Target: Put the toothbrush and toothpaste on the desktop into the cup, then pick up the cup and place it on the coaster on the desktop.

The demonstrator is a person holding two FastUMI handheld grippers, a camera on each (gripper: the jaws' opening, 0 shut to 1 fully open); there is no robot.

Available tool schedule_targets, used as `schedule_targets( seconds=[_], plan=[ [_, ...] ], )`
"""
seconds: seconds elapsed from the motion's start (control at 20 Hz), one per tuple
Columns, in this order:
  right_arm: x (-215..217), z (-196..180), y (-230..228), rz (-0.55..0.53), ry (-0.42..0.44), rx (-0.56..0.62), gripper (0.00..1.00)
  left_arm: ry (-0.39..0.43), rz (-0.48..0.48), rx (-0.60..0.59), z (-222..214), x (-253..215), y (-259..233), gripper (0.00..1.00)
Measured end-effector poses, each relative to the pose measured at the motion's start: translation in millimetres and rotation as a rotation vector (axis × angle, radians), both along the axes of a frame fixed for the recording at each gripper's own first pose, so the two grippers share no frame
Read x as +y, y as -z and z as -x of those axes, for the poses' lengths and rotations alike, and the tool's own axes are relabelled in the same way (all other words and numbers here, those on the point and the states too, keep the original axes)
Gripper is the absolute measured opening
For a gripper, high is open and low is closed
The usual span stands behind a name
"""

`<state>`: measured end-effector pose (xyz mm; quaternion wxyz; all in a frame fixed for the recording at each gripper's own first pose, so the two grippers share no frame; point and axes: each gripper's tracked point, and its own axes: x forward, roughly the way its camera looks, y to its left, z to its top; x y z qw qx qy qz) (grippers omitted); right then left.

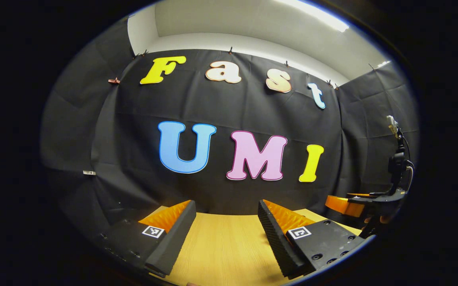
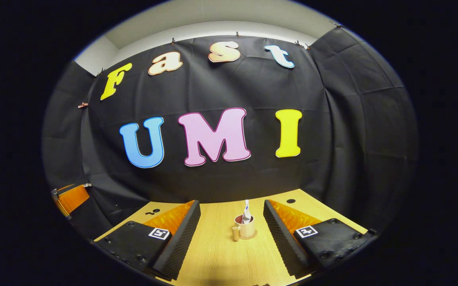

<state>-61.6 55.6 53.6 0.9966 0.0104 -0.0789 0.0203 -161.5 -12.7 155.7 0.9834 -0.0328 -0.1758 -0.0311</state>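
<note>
Both right jaws (image 2: 231, 234) stand wide apart, holding nothing. Between them, farther off on the counter (image 2: 221, 258), sits the cup (image 2: 246, 229) with the toothpaste (image 2: 246, 212) inside. Left jaws (image 1: 226, 238) gape empty too. Back away slowly, so nothing tips.

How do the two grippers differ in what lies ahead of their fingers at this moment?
Between the right gripper's fingers stands the cup, farther off on the desktop, with something upright in it; the left gripper has bare wood ahead. The right gripper's view looks squarely at the back wall; the left's is turned, showing the other gripper at its edge. Both are open and hold nothing.
</note>
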Motion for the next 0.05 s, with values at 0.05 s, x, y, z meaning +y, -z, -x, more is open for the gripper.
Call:
schedule_targets(
  seconds=[0.05],
  plan=[
    [0.6,-0.3,-0.6,-0.002,-0.002,0.000,1.00,-0.001,0.000,-0.001,0.2,0.5,0.0,0.97]
  ],
)
